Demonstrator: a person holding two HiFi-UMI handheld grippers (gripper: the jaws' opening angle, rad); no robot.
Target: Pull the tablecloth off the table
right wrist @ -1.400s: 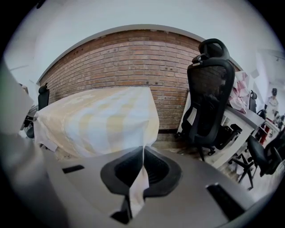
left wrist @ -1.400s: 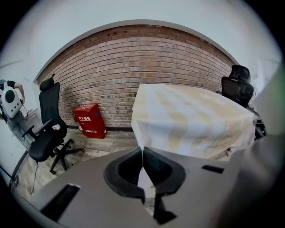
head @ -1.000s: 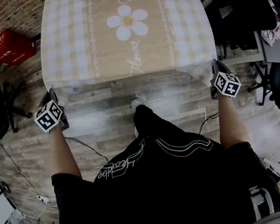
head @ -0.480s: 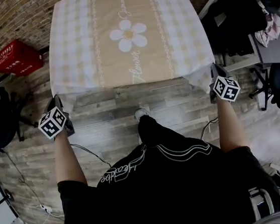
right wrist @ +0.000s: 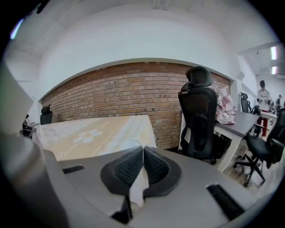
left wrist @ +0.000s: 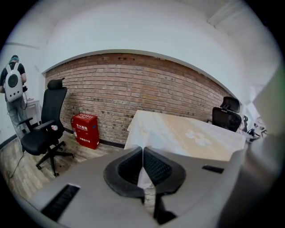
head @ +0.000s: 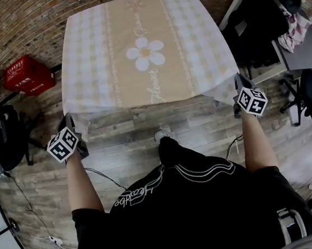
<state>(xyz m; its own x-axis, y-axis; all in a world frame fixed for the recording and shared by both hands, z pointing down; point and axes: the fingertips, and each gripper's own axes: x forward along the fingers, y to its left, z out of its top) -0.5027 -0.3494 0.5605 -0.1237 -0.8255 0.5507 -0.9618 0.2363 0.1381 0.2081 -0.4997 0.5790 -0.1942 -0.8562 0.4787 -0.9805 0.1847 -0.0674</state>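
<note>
Stepping back since 1 second ago | left tongs point(head: 71, 121) and right tongs point(head: 239, 81) each clamped on 1 near tablecloth point(head: 144, 55) corner | tablecloth still spread over tabletop | pull likely just starting

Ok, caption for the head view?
Left gripper and right gripper each clamp a near corner of the daisy tablecloth.
</note>
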